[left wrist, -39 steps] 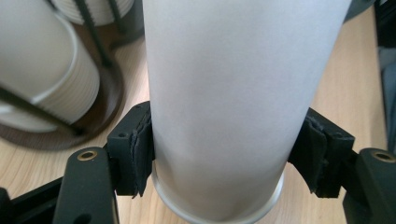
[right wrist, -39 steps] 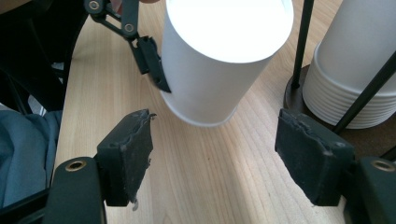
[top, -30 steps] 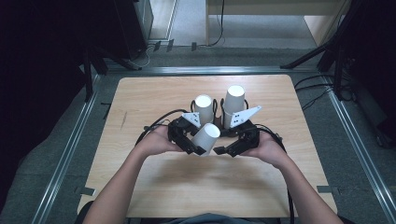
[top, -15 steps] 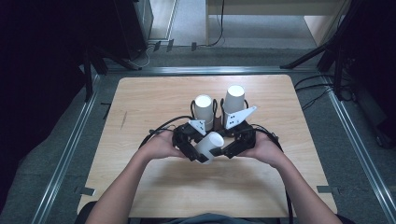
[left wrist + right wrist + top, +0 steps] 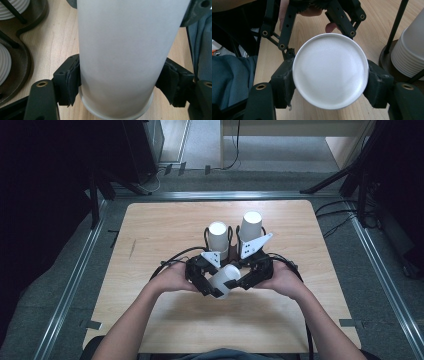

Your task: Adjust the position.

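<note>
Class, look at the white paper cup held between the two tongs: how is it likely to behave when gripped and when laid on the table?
The paper cup looks thin-walled, so it is probably light and could dent if the left tongs or right tongs squeeze hard. Its smooth wall may slip in the pads. Being round and tapered, it would likely roll in a curve if laid sideways on the table.

The white paper cup [image 5: 226, 279] lies tipped over on its side above the near middle of the wooden table, its flat round base turned toward the right and its rolled rim toward the left. Its wall is plain, smooth and undented. It sits just near of two stacks of upturned white cups [image 5: 218, 236] standing in a dark holder.
</note>
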### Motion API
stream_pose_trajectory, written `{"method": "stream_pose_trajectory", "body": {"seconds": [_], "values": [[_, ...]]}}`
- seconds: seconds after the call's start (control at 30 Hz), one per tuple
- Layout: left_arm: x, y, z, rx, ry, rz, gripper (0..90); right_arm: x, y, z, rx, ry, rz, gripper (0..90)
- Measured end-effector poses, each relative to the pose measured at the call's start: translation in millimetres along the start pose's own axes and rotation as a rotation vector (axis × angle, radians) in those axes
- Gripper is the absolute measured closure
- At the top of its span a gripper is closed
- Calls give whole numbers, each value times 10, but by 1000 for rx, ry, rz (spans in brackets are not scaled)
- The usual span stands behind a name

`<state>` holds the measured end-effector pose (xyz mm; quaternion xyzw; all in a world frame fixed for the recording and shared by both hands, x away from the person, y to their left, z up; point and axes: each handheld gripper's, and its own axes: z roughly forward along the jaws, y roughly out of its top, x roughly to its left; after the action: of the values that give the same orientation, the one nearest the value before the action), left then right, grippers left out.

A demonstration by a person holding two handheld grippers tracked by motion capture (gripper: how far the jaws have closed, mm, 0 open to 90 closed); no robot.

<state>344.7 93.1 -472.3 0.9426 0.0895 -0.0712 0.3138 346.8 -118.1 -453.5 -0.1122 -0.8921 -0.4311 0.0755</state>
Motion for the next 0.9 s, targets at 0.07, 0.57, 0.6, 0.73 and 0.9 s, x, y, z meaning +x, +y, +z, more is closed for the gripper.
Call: {"method": "stream_pose_trajectory", "body": {"seconds": [0.07,0.57,0.6,0.73,0.9], "values": [[7,-7,-12,-10,5,-7,230,-4,0,-18,-9,0,7,344],[47,-57,-79,-114,65,-86,111,-70,-36,-170,-55,-46,24,342],[47,-57,-87,-118,68,-91,111,-76,-40,-174,-56,-47,26,342],[45,-60,-95,-138,75,-104,104,-88,-53,-190,-59,-52,31,341],[41,-74,-77,-173,82,-122,103,-88,-48,-211,-76,-52,31,341]]}}
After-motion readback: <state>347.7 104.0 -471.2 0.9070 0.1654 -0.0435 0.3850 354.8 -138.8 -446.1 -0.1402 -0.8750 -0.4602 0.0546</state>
